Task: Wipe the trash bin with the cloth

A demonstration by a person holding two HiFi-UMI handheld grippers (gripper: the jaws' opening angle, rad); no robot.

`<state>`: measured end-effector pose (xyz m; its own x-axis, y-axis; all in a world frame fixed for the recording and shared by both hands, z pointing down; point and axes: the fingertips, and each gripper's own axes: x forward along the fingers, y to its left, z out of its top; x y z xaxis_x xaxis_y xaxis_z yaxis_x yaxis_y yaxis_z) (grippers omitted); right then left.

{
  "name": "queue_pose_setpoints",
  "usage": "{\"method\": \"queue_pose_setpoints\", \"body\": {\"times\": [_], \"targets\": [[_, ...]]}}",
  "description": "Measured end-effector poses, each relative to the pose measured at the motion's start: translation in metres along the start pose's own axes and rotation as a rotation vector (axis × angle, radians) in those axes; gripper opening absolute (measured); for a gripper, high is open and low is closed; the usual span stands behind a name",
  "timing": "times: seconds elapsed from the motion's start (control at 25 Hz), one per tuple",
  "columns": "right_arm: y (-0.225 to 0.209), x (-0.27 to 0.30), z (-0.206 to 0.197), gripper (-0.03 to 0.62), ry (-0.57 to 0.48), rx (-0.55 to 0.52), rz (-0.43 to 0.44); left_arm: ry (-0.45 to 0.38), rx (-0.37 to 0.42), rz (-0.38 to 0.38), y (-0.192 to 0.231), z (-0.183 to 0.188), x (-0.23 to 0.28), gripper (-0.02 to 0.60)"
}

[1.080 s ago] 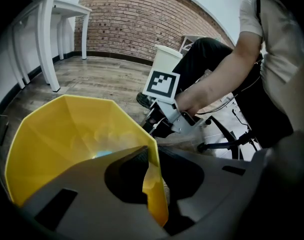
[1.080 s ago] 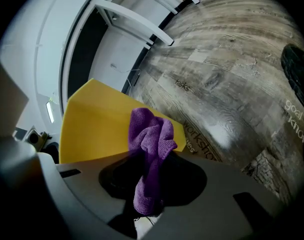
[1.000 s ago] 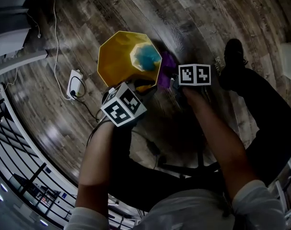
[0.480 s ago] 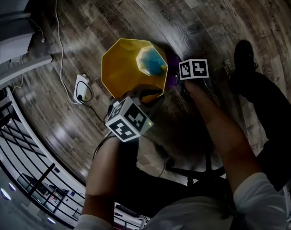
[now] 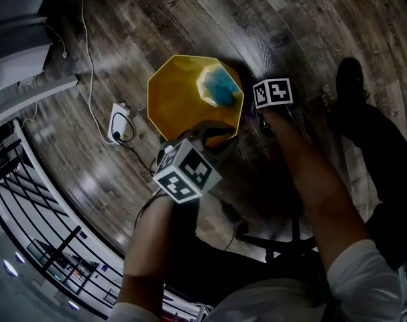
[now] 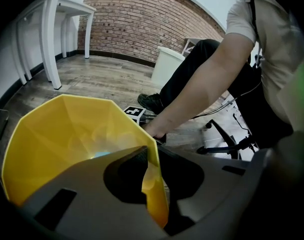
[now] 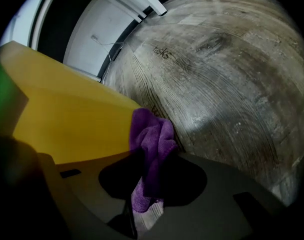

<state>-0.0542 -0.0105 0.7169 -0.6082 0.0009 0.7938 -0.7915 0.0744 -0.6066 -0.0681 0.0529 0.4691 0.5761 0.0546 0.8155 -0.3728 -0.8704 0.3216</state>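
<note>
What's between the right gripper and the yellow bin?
A purple cloth, clamped in the right gripper, at the bin's outer wall; the right gripper view shows it.

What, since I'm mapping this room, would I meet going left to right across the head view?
White power strip → yellow trash bin → right gripper's marker cube → dark shoe.

A white power strip [image 5: 121, 123] lies on the wood-plank floor [image 5: 290, 19] at left, its white cable [image 5: 88, 52] trailing farther away. A brick wall [image 6: 141, 24] stands far off, white table legs [image 6: 51, 44] at left, a black chair base [image 6: 227, 145] at right.
</note>
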Motion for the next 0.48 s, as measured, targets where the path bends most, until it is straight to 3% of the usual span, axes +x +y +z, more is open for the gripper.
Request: {"method": "queue_pose_setpoints", "body": {"times": [0.36,0.48], "targets": [[0.015,-0.065,-0.01,0.112,-0.083,0.031,0.042,-0.076,-0.062,0.045,0.016,0.029,0.009,0.054],[0.026,-0.092,-0.011,0.112,-0.122,0.044,0.07,-0.062,-0.015,0.068,0.019,0.031,0.007,0.065]]}}
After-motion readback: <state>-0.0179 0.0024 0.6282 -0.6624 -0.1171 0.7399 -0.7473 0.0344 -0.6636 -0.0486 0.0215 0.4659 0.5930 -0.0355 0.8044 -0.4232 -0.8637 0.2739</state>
